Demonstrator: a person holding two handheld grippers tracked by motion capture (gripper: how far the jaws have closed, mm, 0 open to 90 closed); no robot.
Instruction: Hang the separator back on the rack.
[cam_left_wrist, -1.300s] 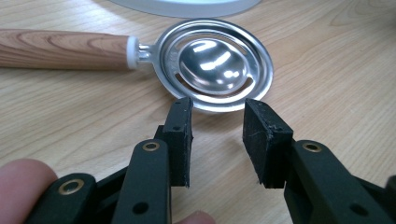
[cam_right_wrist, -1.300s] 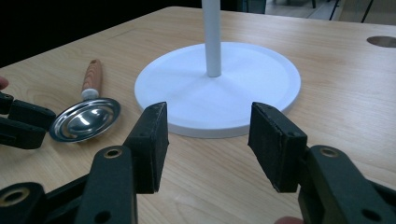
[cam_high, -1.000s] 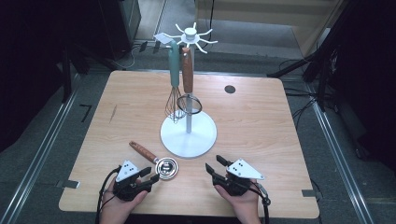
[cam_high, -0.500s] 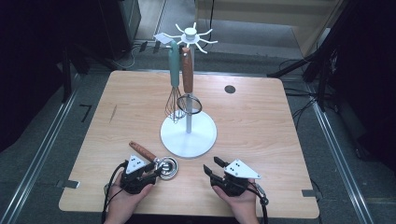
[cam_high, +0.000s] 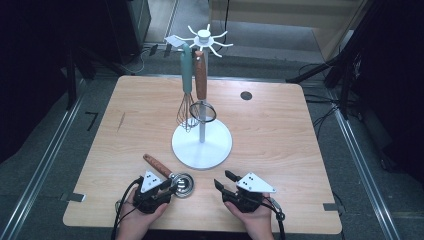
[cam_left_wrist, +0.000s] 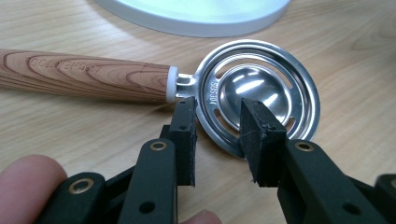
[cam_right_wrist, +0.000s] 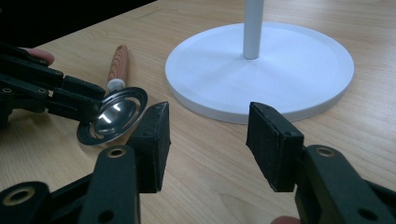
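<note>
Right between our left gripper's black pads lies the near rim of the egg separator, a shiny slotted steel disc with a wood-grain handle, flat on the pale wooden table. Those jaws have just been narrowing around the rim. Our right gripper hovers half-spread, holding nothing, near the smooth round white stand base.

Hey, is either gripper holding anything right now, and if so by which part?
The left gripper has been closing across the egg separator's metal rim beside its handle; a firm grip cannot be told. The right gripper holds nothing.
</note>
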